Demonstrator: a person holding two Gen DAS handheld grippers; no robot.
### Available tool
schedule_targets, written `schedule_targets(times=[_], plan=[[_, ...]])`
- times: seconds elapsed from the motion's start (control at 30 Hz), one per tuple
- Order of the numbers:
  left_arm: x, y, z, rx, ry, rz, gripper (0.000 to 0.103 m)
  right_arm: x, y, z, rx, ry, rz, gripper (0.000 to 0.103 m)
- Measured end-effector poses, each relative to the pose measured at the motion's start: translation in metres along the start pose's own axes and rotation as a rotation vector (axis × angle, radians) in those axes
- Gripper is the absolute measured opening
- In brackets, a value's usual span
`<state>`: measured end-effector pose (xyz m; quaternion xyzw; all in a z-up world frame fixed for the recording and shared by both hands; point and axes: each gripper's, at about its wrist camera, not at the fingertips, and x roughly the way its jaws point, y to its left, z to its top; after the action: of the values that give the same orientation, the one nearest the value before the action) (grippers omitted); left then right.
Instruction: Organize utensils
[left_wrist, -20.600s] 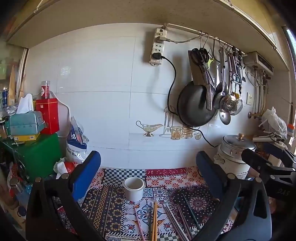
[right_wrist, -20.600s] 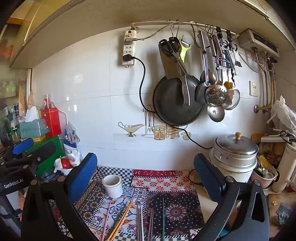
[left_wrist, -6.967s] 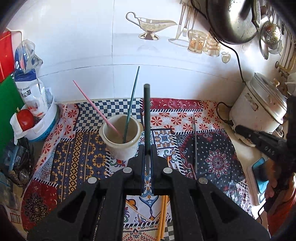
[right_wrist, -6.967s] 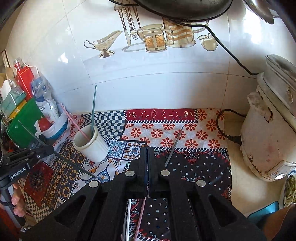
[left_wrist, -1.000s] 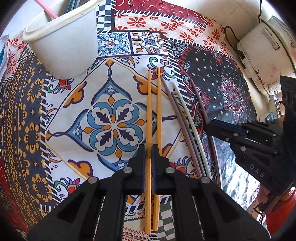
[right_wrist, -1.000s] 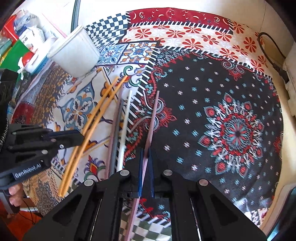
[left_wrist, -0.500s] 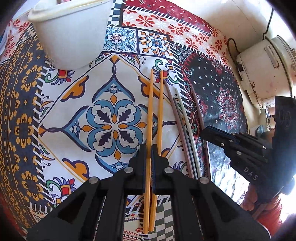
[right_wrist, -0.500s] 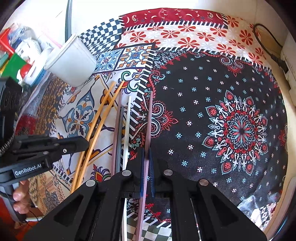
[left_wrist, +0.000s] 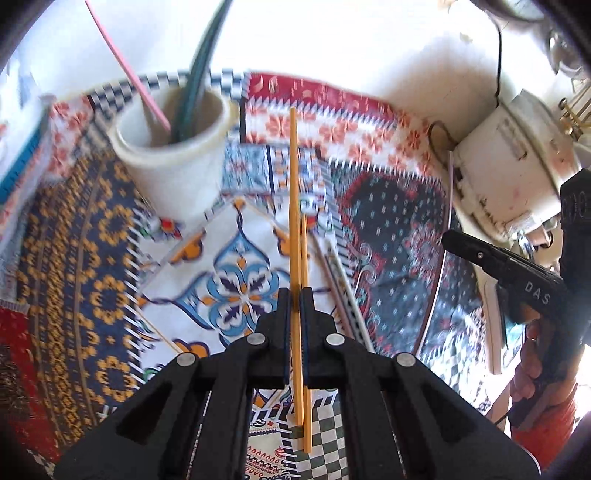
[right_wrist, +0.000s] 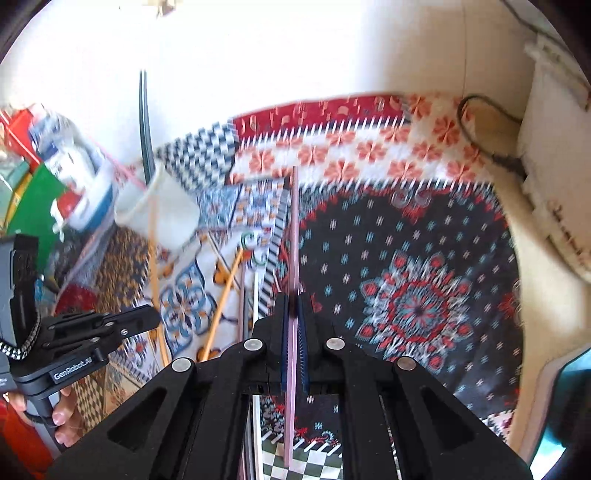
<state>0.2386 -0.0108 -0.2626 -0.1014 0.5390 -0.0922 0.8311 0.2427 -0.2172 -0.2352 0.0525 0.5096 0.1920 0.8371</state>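
A patterned cloth (left_wrist: 92, 258) covers the bench, running back to the white wall. At the bench's right edge stands a white cooker (left_wrist: 517, 166), its black cord (right_wrist: 476, 125) lying on the cloth's back right corner. Toward the back left corner stands a white cup (left_wrist: 173, 158), with a pink stick (left_wrist: 125, 66) and green sticks (left_wrist: 199, 62) leaning out of it toward the wall.

The left gripper (left_wrist: 293, 299) has its jaws closed on an orange chopstick (left_wrist: 293, 184), which is lifted off the cloth and points toward the back edge, just right of the cup. A second orange chopstick (left_wrist: 304, 266) lies on the cloth beneath it, near the front edge. Just to its right lie a grey stick (left_wrist: 325, 266) and a white stick (left_wrist: 345, 277), side by side.

The right gripper (right_wrist: 293, 301) has its jaws closed on a pink chopstick (right_wrist: 294, 229), raised over the cloth's middle and pointing toward the back edge. A hand (right_wrist: 61, 417) holds the left gripper at the bench's front left corner.
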Motion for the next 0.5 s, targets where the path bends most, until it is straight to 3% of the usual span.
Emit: schedule_targets(times=[0.23, 0.5], plan=[[-0.039, -0.001, 0.014, 0.007, -0.117, 0.045, 0.001, -0.03, 0.006, 0.019, -0.006, -0.11, -0.008, 0.004], [-0.066, -0.004, 0.027, 0.005, -0.201, 0.044, 0.0, -0.05, 0.02, 0.04, -0.032, -0.197, 0.001, 0.001]])
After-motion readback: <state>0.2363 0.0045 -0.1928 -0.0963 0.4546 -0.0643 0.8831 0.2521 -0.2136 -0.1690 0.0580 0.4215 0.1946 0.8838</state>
